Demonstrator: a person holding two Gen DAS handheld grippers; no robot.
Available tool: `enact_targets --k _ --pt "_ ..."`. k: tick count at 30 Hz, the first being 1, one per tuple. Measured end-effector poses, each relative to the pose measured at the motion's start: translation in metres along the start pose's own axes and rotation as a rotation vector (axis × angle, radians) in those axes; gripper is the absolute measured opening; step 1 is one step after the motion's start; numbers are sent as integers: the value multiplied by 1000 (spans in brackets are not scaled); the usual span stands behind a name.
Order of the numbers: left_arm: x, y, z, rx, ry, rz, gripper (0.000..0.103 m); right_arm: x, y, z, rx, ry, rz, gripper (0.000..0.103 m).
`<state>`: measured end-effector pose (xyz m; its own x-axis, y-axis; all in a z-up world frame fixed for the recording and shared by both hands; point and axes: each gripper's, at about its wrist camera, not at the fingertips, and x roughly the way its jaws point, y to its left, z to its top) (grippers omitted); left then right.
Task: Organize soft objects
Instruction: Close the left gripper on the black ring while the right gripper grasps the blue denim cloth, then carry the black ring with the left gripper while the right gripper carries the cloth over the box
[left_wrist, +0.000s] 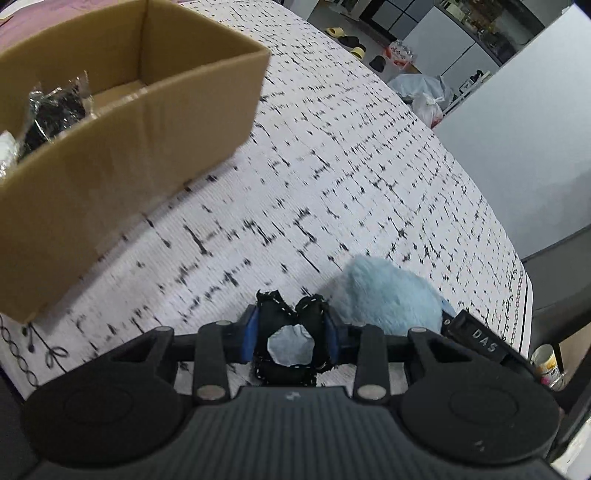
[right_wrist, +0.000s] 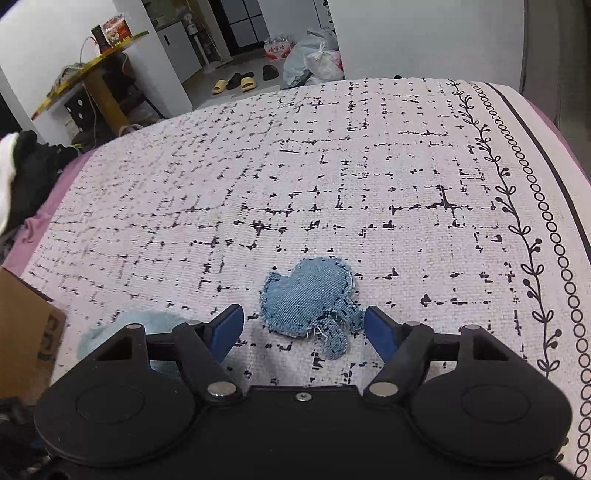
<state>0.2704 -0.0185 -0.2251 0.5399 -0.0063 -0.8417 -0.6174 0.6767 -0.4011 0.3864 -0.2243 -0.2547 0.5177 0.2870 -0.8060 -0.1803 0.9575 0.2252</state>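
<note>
My left gripper (left_wrist: 291, 321) is shut on a black stitched fabric piece (left_wrist: 288, 332) with a hole in its middle, held above the patterned cloth. A fluffy light-blue soft object (left_wrist: 384, 291) lies just right of it; it also shows in the right wrist view (right_wrist: 147, 325). An open cardboard box (left_wrist: 122, 122) stands to the upper left and holds black wrapped items (left_wrist: 55, 107). My right gripper (right_wrist: 304, 325) is open, its blue pads (right_wrist: 231, 325) on either side of a blue denim patch (right_wrist: 310, 299) lying flat on the cloth.
The table carries a white cloth with black dashes (right_wrist: 332, 166) and a vine border at its right edge (right_wrist: 517, 206). A box corner (right_wrist: 29, 332) sits at the left. Dark clothing (right_wrist: 29, 170) lies at the far left. A dark chair (left_wrist: 561, 288) stands beyond the table.
</note>
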Motion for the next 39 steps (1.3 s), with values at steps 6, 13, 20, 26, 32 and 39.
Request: enact_targets --k 6,13,20,26,32,39 --pt "-8 9 11 17 5 1 35 5 6 0 -53 -8 -55 22" --pt "-25 11 20 70 -12 -2 35 -11 13 -5 -62 3 -52 15" --pt "-49 9 25 100 -35 -36 35 -44 17 -15 -18 -19 -41 15" --pt "-72 7 30 161 -63 -53 35 -75 25 -23 -10 -49 -41 15" --pt "-87 11 39 199 -49 -86 35 -107 38 -33 11 -69 -29 15" --pt "-106 10 43 284 -44 -136 35 -143 58 -35 12 -108 -20 15"
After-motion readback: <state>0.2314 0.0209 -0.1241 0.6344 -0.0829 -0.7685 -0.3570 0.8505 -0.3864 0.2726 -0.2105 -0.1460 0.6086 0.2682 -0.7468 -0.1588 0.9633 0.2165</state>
